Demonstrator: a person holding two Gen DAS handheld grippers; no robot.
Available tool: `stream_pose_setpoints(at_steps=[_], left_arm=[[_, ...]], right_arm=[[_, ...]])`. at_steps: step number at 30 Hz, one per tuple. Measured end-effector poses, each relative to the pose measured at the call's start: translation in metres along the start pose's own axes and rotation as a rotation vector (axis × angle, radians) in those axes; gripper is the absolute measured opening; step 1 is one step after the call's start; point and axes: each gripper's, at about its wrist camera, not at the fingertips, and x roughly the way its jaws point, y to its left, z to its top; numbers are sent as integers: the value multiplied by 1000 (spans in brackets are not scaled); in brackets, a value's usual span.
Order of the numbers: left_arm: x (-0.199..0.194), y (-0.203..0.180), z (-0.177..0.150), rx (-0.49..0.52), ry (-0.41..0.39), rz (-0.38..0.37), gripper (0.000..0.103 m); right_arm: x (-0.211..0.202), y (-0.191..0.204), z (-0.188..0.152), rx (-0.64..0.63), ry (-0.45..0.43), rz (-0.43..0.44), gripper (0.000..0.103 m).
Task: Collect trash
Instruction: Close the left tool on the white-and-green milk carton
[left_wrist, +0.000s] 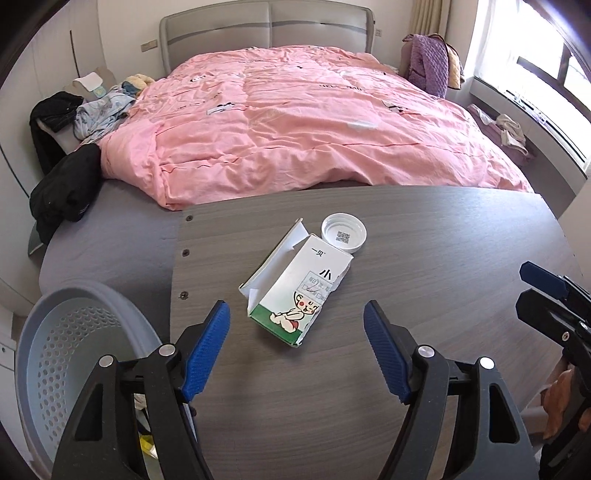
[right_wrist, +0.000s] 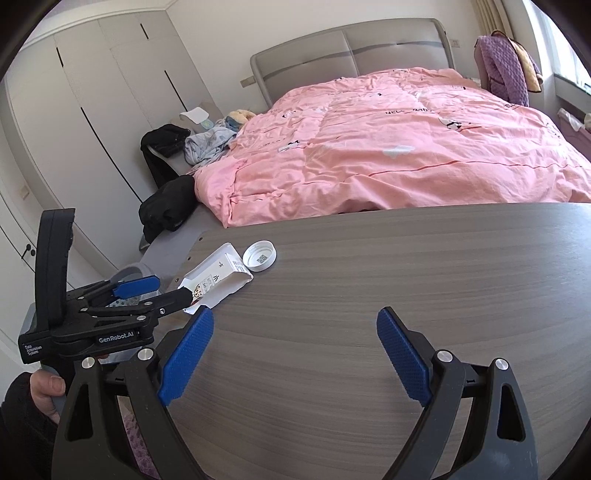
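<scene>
A crushed white and green carton (left_wrist: 295, 288) with a cartoon baby lies on the grey wooden table (left_wrist: 406, 387). A white plastic lid (left_wrist: 344, 233) lies upside down just behind it. My left gripper (left_wrist: 297, 321) is open, its fingers either side of the carton's near end, close above the table. My right gripper (right_wrist: 295, 325) is open and empty over bare table, right of the carton (right_wrist: 218, 277) and lid (right_wrist: 259, 255). The left gripper (right_wrist: 147, 291) also shows in the right wrist view, at the carton.
A grey perforated basket (left_wrist: 70, 354) stands below the table's left edge. A bed with a pink quilt (left_wrist: 295, 122) lies behind the table. Dark clothes (left_wrist: 66, 188) hang at the bed's left corner. The right gripper (left_wrist: 554, 295) shows at the right edge.
</scene>
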Motion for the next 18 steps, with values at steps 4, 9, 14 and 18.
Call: stream_pose_setpoints(at_steps=[4, 9, 14, 18], left_arm=[[12, 3, 7, 18, 19, -6, 74], [30, 6, 14, 31, 58, -33, 74], [43, 5, 16, 30, 90, -45, 74], [49, 5, 17, 24, 92, -33, 74]], right_arm=[[0, -4, -1, 8, 2, -1, 88], [0, -5, -1, 12, 4, 3, 88], [1, -5, -2, 14, 8, 4, 88], [2, -5, -2, 16, 11, 3, 88]])
